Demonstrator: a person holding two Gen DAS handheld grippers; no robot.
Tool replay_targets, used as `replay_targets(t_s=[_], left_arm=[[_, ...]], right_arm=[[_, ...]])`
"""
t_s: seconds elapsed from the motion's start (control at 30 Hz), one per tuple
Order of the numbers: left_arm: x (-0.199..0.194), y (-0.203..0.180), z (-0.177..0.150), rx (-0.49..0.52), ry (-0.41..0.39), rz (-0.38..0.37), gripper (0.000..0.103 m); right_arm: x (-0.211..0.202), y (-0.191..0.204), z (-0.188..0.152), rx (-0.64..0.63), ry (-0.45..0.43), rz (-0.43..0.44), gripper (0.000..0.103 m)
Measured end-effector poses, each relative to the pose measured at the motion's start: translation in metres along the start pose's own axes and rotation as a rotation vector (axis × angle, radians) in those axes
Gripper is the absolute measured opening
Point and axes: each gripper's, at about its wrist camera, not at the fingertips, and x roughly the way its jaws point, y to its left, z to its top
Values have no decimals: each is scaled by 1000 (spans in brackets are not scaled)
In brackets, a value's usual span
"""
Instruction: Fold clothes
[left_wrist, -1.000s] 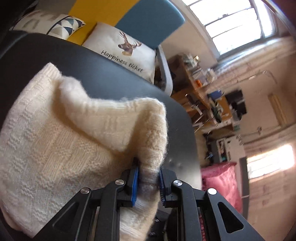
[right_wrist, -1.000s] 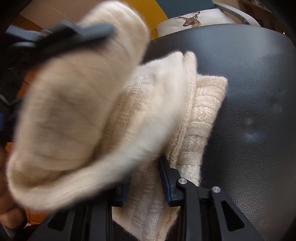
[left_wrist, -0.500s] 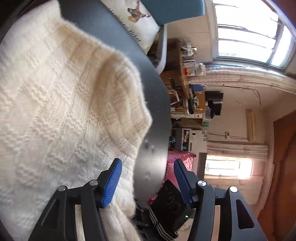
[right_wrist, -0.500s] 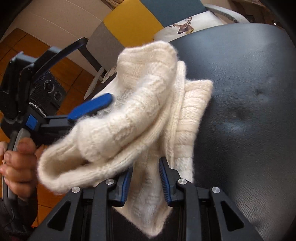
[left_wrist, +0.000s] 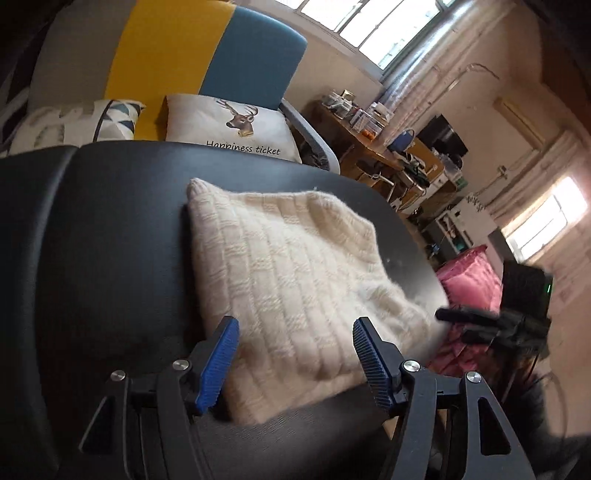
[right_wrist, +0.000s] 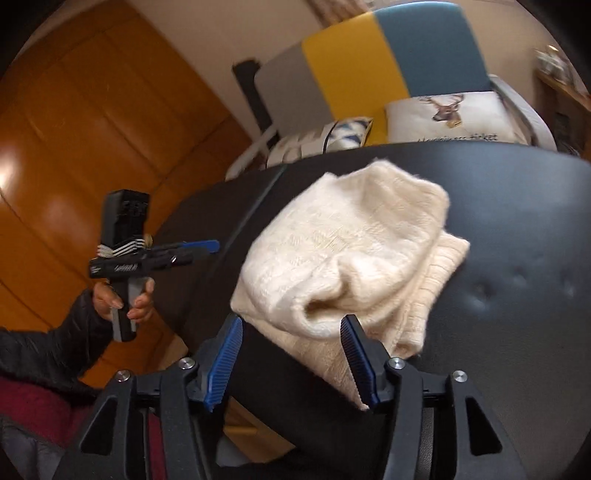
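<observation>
A cream knitted sweater (left_wrist: 295, 266) lies folded in a thick bundle on the black padded surface (left_wrist: 110, 240). My left gripper (left_wrist: 295, 332) hovers just short of its near edge; the jaws are opening and the pads touch nothing. In the right wrist view the same sweater (right_wrist: 351, 251) rests with its rolled fold facing my right gripper (right_wrist: 291, 328), whose jaws are also opening, clear of the knit. A hand (right_wrist: 122, 302) holds the left gripper (right_wrist: 199, 249) off the left side of the black surface (right_wrist: 517, 240). The right gripper (left_wrist: 476, 319) shows blurred at the right edge.
Behind the black surface stands a sofa with a grey, yellow and blue back (left_wrist: 166, 55), a deer cushion (left_wrist: 236, 125) and a patterned cushion (left_wrist: 74, 125). A cluttered desk (left_wrist: 388, 140) and a pink bundle (left_wrist: 469, 280) lie to the right. Orange wooden panels (right_wrist: 92, 129) fill the left.
Both grippers were shut on the sweater and have let go, with jaws now wide. They have drawn back from it, the left one off to the side, and the sweater has settled folded on the surface.
</observation>
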Motion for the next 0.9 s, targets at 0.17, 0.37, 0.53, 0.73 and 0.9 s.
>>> replay_targets(t_s=[0.17,0.37,0.53,0.73,0.9], left_arm=[[11,-28,-51,308,29,111,65],[35,-36,-66,414,23,127,65],[59,-41,-69,527,73,179,59],[64,-40,-71,631,96,228,13],[59,-39,-83,763,122,231,12]], right_arm=[[25,-12,-4,61,145,-7,56],[51,-2,-3,35,193,-58,19],[64,10,-13,-19,260,-148,6],[13,29,-24,-7,111,-46,5],[45,-14,-76,148,199,-82,5]])
